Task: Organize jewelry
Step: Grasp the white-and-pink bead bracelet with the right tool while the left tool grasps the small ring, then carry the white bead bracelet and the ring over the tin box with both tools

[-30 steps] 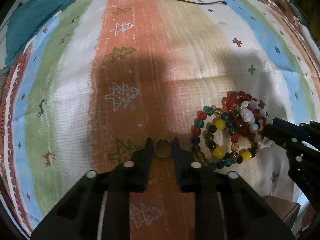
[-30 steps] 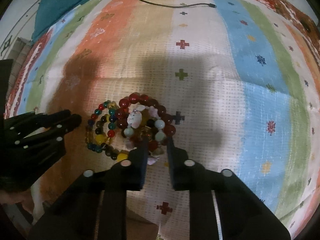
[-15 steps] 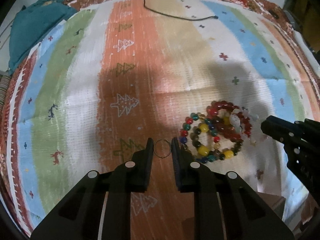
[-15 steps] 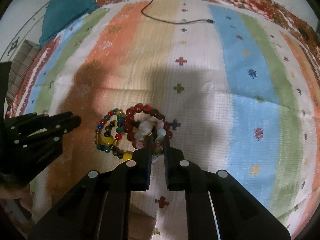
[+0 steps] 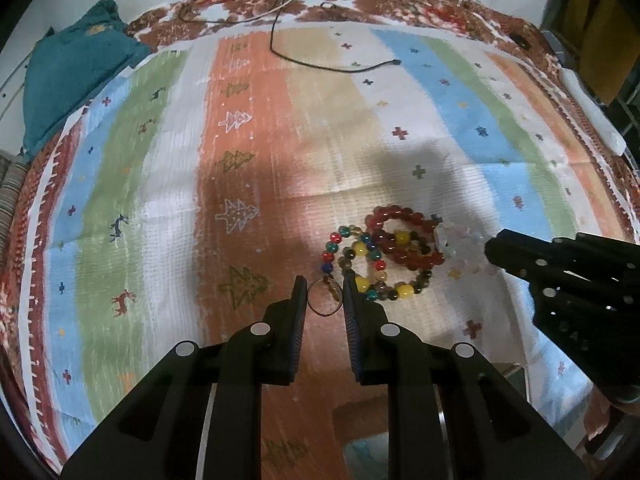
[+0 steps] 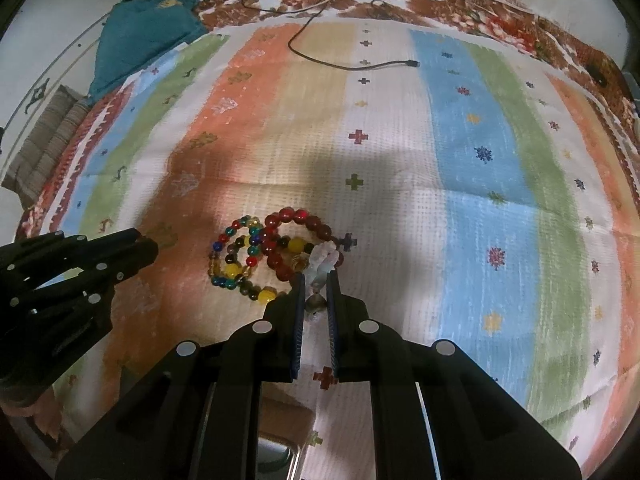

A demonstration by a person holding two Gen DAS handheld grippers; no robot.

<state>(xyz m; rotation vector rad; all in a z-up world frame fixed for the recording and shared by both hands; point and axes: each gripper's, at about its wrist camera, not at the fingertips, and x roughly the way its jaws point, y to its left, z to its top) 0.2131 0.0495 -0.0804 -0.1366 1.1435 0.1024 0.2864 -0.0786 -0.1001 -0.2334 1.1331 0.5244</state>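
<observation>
Both grippers have risen off the striped cloth (image 5: 400, 112), the left gripper (image 5: 325, 295) clamped on a thin ring (image 5: 324, 300), the right gripper (image 6: 317, 295) on a pale bead bracelet (image 6: 324, 261), separating them from the bead pile at centre.

Bracelets (image 5: 380, 256) on cloth (image 5: 280, 120)

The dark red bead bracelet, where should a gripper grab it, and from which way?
Probably at the far arc of the dark red bead bracelet, coming straight down from above. It lies flat on the striped cloth, and that arc is bare, while its near side is tangled under the multicoloured bead bracelet and the pale bracelet pinched in the right gripper.
</observation>
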